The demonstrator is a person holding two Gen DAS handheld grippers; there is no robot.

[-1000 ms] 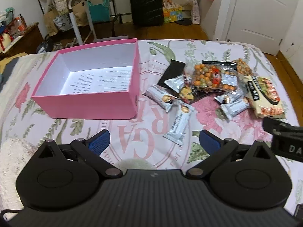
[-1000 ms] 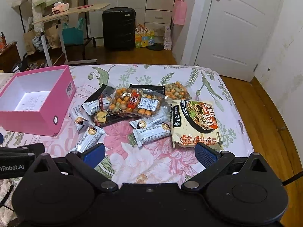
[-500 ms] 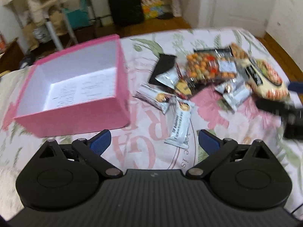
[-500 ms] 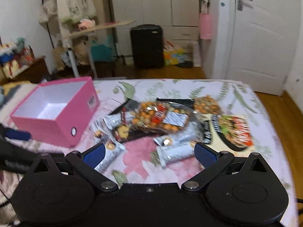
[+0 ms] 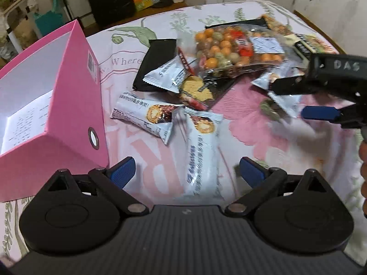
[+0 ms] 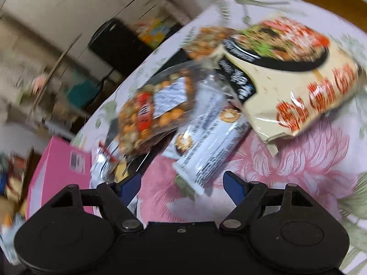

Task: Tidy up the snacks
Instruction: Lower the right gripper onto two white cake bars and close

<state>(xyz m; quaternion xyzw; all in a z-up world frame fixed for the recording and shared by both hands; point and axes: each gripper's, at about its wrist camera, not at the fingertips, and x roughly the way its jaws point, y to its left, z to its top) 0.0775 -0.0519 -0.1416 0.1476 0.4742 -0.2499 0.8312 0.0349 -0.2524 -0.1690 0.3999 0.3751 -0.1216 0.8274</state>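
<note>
Pink box point(image 5: 75, 105) empty, snacks not yet inside. Both grippers now lower than second ago. Left gripper point(image 5: 187, 171) jaws apart over white bar point(image 5: 201, 151). Right gripper point(image 6: 182, 184) jaws just narrowing, nothing clamped, silver bar point(image 6: 213, 144) ahead. First picks near.

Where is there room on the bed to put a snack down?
Bare bedspread lies between the pink box and the nearest white snack bar. The box floor is empty too. It's crowded around the bag of orange balls.
</note>
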